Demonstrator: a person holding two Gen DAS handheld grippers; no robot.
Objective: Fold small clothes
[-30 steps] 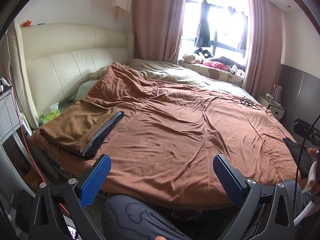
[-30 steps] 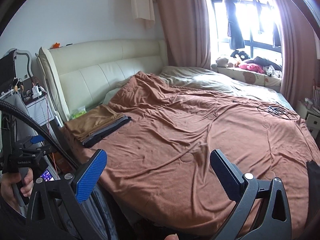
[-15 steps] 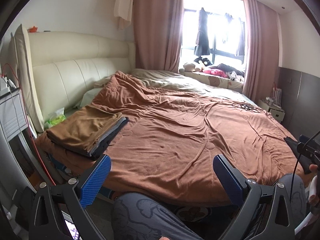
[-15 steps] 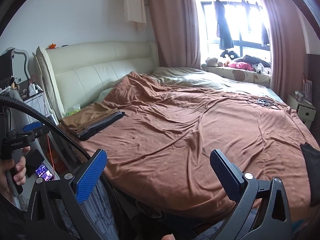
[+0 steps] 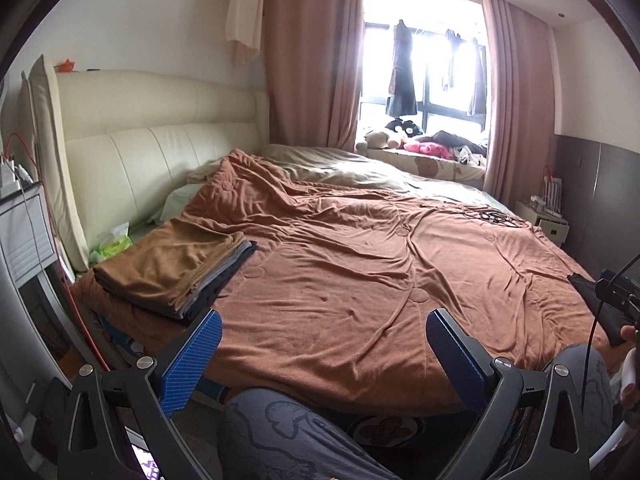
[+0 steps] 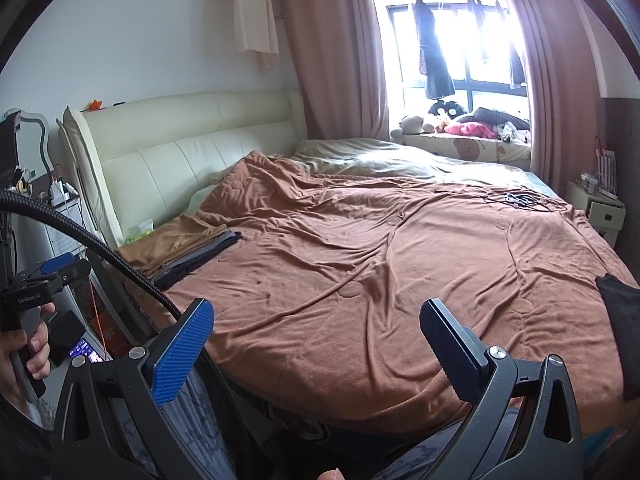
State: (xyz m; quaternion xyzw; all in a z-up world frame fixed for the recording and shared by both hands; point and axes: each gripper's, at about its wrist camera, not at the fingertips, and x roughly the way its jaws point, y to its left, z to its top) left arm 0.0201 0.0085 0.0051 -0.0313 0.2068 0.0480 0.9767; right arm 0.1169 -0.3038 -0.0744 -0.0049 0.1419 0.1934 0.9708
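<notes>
Clothes stacked and one dark piece waiting, both grippers wide and empty

Folded clothes (image 5: 172,268) sit in a neat pile, tan piece on top with grey and dark layers under it, just ahead of the left gripper's (image 5: 324,354) left finger and off to its left, near the cream headboard (image 5: 160,152). From the right gripper (image 6: 316,346) the same pile (image 6: 184,248) lies further off to the front-left. A dark garment (image 6: 620,320) lies unfolded at the bed's near edge, to the right of the right gripper and close to it; in the left wrist view it peeks in at the far right (image 5: 584,286). Both grippers hang above the bed's near edge with jaws spread wide, blue pads facing in, nothing between them. Everything rests on the rumpled brown blanket (image 5: 360,272), empty straight ahead of both tools. A knee in grey patterned trousers (image 5: 280,432) sits right below the left gripper. Far ahead, pink curtains (image 5: 316,60) frame a bright window (image 5: 440,72), with stuffed toys (image 5: 384,138) on its ledge.
</notes>
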